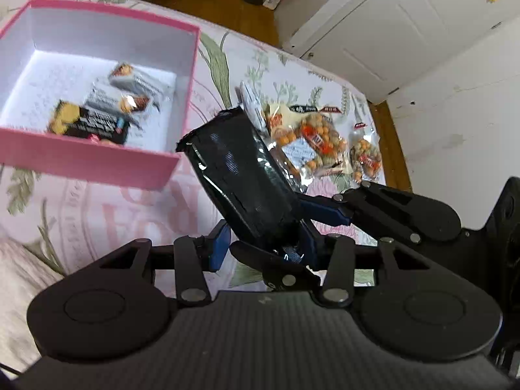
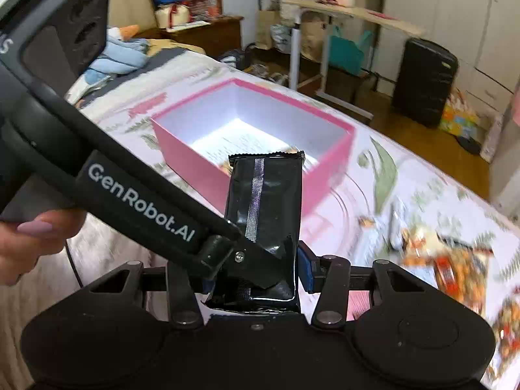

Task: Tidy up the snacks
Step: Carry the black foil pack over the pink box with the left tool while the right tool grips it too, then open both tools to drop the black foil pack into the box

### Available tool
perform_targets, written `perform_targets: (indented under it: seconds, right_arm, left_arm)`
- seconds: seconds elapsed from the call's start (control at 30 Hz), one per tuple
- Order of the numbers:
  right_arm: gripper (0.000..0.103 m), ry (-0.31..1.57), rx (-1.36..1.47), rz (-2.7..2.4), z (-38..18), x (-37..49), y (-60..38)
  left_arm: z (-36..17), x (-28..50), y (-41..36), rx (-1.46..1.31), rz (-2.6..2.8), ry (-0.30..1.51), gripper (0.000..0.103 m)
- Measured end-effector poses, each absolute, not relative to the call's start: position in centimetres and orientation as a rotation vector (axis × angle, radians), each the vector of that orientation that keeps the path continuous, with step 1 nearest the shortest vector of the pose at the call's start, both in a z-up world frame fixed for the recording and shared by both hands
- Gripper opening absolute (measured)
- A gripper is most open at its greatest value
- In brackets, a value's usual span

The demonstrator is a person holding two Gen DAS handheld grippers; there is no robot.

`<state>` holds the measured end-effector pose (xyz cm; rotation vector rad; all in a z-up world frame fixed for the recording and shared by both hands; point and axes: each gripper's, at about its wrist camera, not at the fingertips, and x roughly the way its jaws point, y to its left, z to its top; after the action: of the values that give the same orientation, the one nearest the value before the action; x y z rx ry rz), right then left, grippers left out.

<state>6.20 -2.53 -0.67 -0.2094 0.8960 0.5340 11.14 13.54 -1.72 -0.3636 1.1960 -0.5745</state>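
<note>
A black snack packet [image 1: 240,175] [image 2: 265,214] stands up between the two grippers. My right gripper [image 2: 256,268] is shut on its lower end and shows in the left wrist view [image 1: 302,214] coming in from the right. My left gripper [image 1: 265,248] has its blue pads [image 1: 219,247] wide apart on either side of the packet's base, and it crosses the right wrist view as a black arm [image 2: 139,208]. The pink box [image 1: 136,169] [image 2: 328,162] lies just beyond, holding several wrapped snacks [image 1: 107,110].
Bags of orange snacks [image 1: 312,139] [image 2: 455,266] and a silver packet [image 1: 252,100] lie on the floral bedspread [image 1: 107,214] right of the box. Beyond the bed edge are wooden floor, a white door [image 1: 390,26], a desk [image 2: 354,16] and a black bin [image 2: 424,81].
</note>
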Motion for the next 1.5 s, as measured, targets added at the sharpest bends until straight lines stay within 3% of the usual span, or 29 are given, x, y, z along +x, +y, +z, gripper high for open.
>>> perform_targets:
  seconds: [0.3, 0.77, 0.9, 1.1, 1.5]
  right_arm:
    - [0.053, 0.866, -0.189, 0.674, -0.2, 13.8, 3.4]
    - [0.055, 1.113, -0.097, 0.75, -7.8, 25.5, 9.4]
    - [0.066, 1.15, -0.062, 0.728, -8.9, 25.7, 9.6]
    - [0.073, 1.096, -0.075, 0.678, -6.7, 23.5, 6.9]
    - [0.073, 0.959, 0.137, 0.485, 1.4, 13.1, -6.3]
  left_arm:
    - [-0.5, 17.8, 19.9, -0.367, -0.429, 1.199, 0.046]
    - [-10.1, 27.4, 25.3, -0.511, -0.205, 1.339, 0.048]
    - [-11.2, 27.3, 26.0, -0.52, -0.156, 1.326, 0.053]
    - [-9.0, 25.6, 26.4, -0.408, -0.14, 1.206, 0.058]
    - [-2.2, 19.5, 22.4, -0.195, -0.339, 1.116, 0.058]
